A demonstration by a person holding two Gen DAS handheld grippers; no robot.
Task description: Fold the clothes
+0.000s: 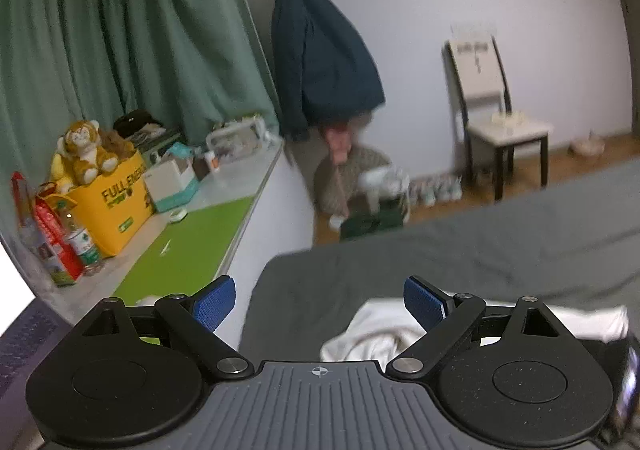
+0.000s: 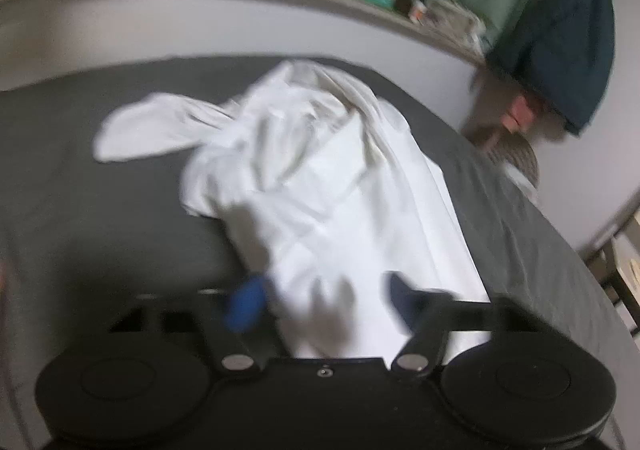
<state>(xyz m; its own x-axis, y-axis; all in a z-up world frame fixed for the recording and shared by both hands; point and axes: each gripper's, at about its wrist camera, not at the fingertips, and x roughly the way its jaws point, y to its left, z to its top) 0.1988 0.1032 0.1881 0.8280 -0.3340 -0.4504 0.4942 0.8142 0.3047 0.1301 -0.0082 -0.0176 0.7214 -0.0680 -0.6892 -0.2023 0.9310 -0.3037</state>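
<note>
Shirt (image 2: 320, 178), white and crumpled, is seen lying in a loose heap on a grey bed (image 2: 100, 218), with one sleeve (image 2: 148, 130) thrown out to the left and the body trailing down toward the right wrist camera. Thin, soft cloth is suggested by the deep creases; it is judged light, limp and easily dragged, with no stiffness to hold a fold unless it is first smoothed flat. Nothing fragile is shown.

The right gripper (image 2: 324, 302) is set over the near hem, with its blue pads part-way closed on either side of a fold of cloth. The picture is blurred, so it cannot be told whether the fold is truly pinched.

The left gripper (image 1: 320, 302) is held clear above the bed, its pads spread wide with nothing between them. A corner of the shirt (image 1: 384, 330) is seen below and beyond it.

A hold is best taken at a hem corner or shoulder seam, where the layers are doubled and less likely to slip from the pads. A matching corner would be taken by the other gripper, so that the cloth can be drawn taut and laid flat.
</note>
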